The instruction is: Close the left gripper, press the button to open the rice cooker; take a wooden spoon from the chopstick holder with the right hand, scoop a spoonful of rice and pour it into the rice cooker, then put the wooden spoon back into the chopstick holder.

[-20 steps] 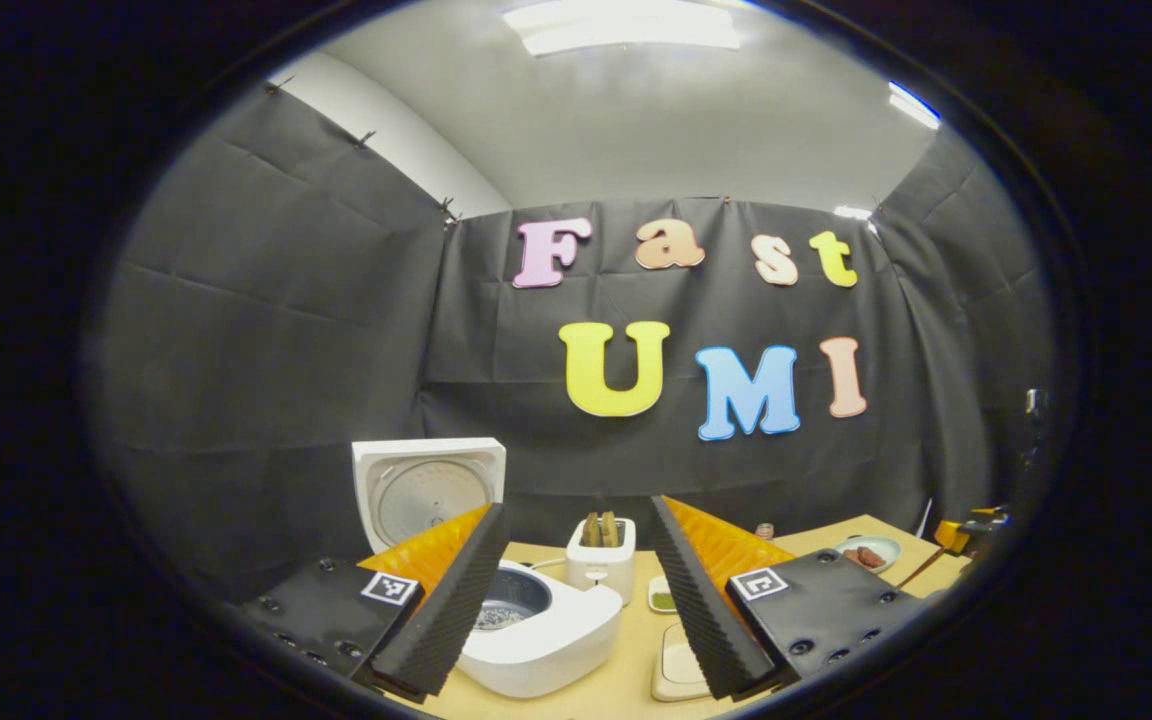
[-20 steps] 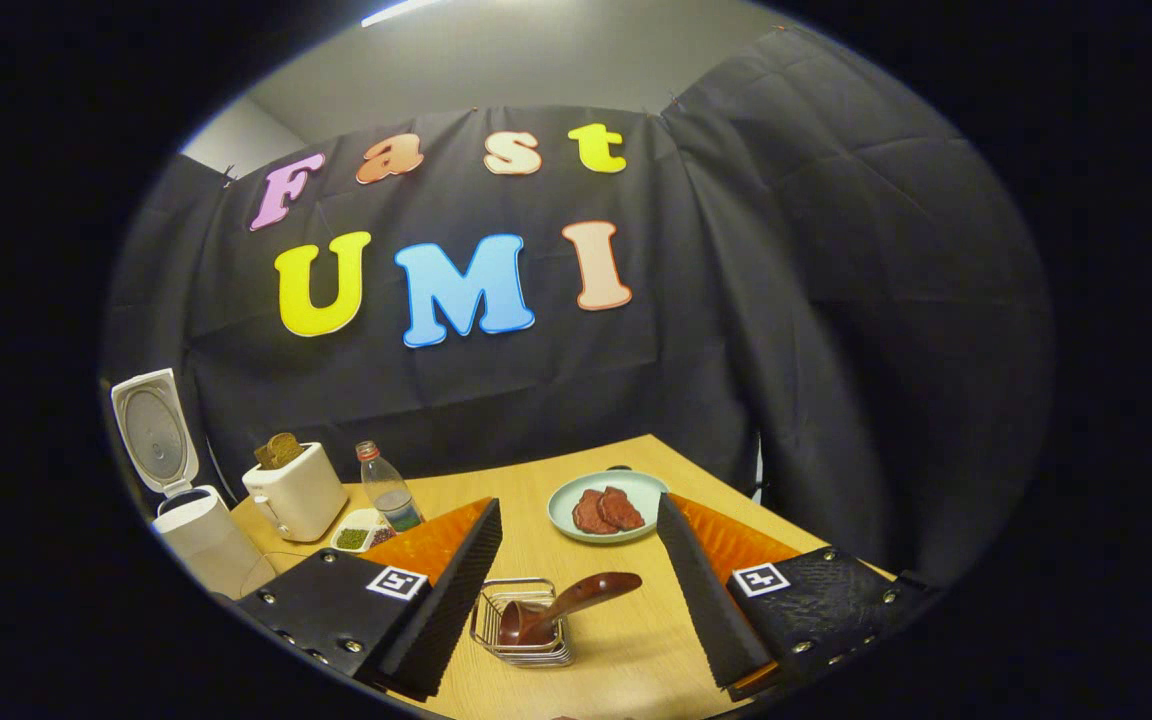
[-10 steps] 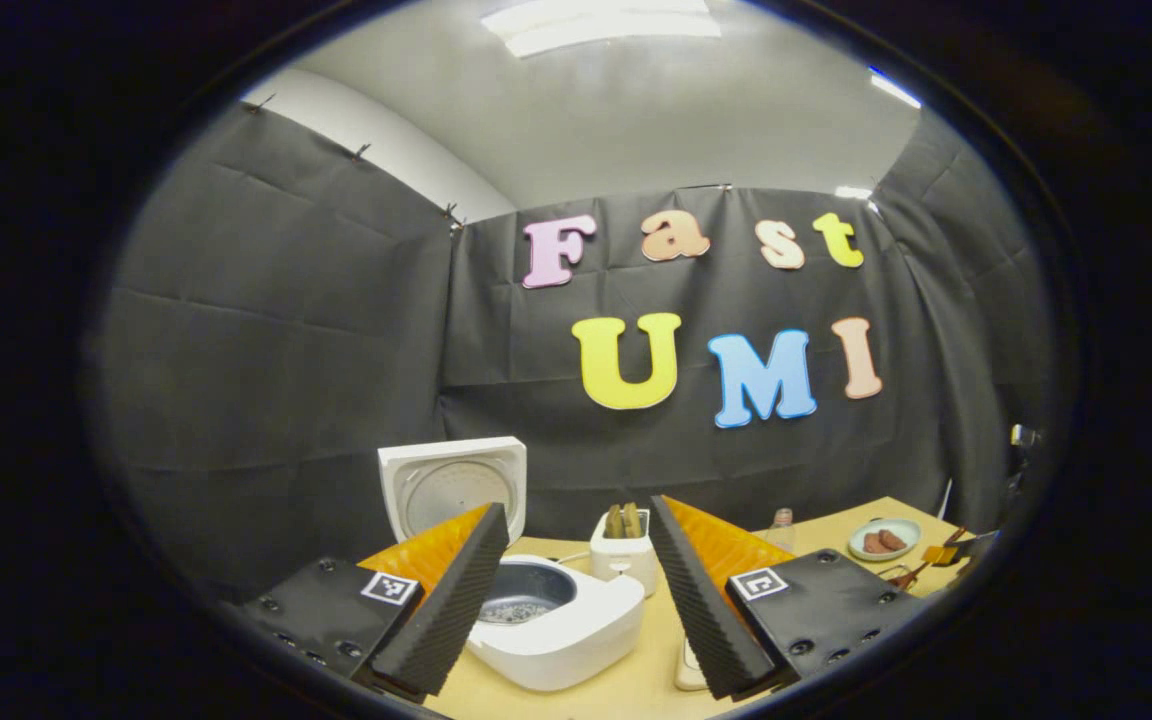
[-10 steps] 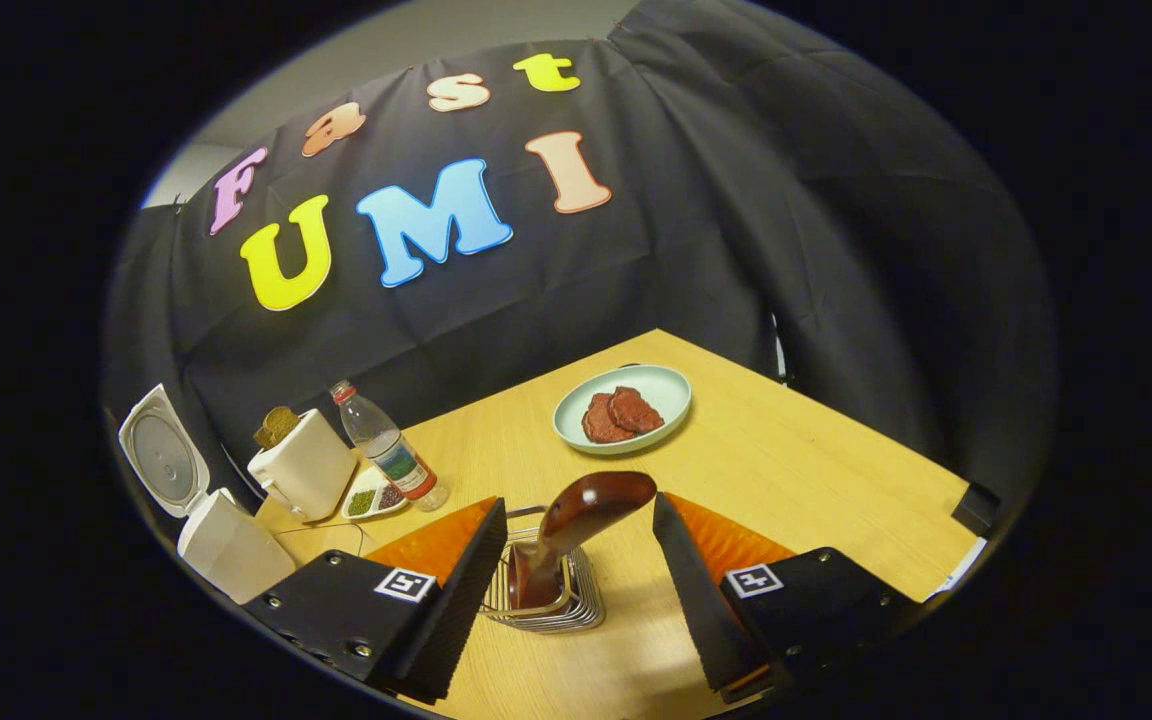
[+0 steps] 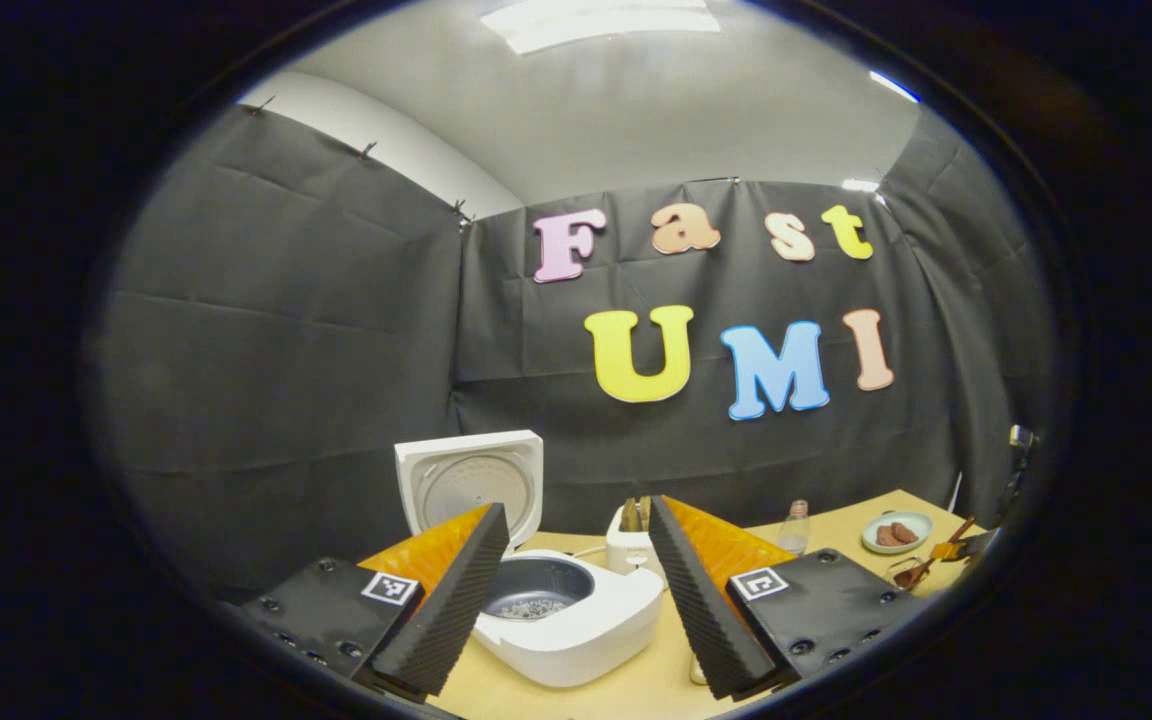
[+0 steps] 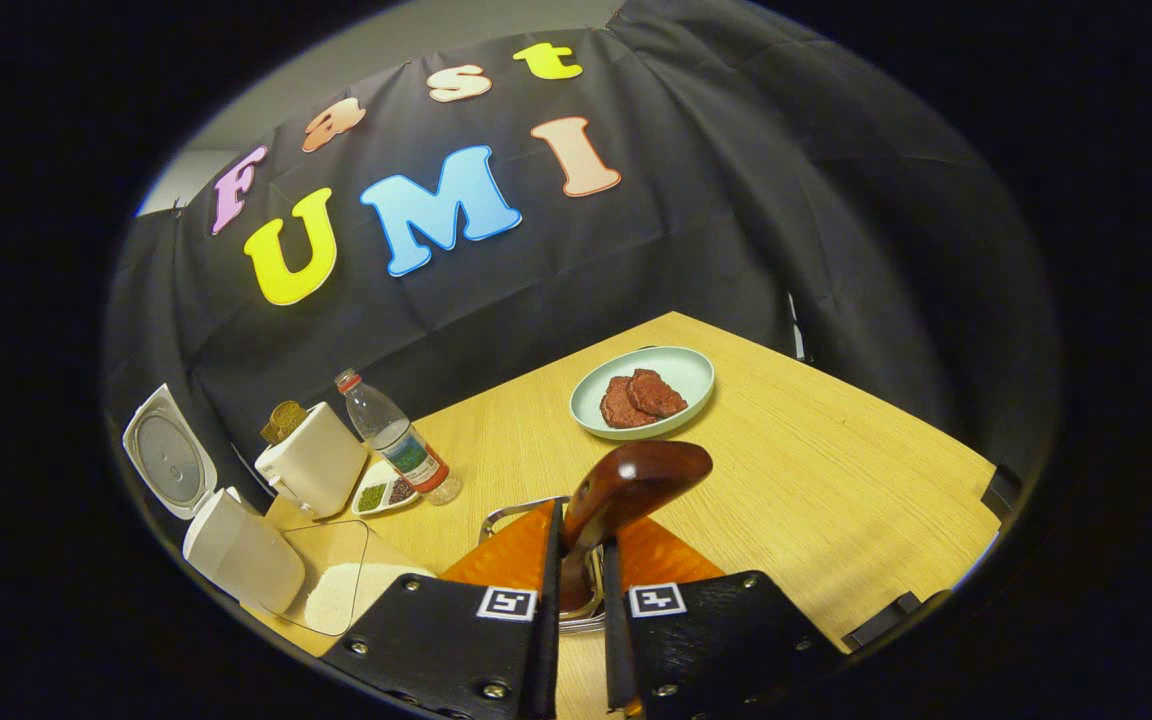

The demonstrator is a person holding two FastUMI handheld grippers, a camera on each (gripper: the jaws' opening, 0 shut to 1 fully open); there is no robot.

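The white rice cooker (image 5: 576,625) stands open, its lid (image 5: 468,482) upright and some rice in the dark pot. My left gripper (image 5: 571,590) hovers open just in front of it, holding nothing. In the right gripper view, the dark wooden spoon (image 6: 636,478) leans up out of the wire chopstick holder (image 6: 508,514), which is mostly hidden behind the fingers. My right gripper (image 6: 581,548) is shut on the spoon's handle. The cooker (image 6: 241,550) sits at the far left of that view. Beside it is a clear container of rice (image 6: 336,585).
A white toaster (image 6: 311,465) with bread, a plastic bottle (image 6: 396,450) and a small divided dish (image 6: 381,495) stand along the back of the wooden table (image 6: 836,470). A pale plate with meat (image 6: 646,392) lies beyond the spoon.
My right gripper has shut on the spoon's handle above the holder. The left gripper stayed open and drifted a little, so the cooker sits more central between its fingers.
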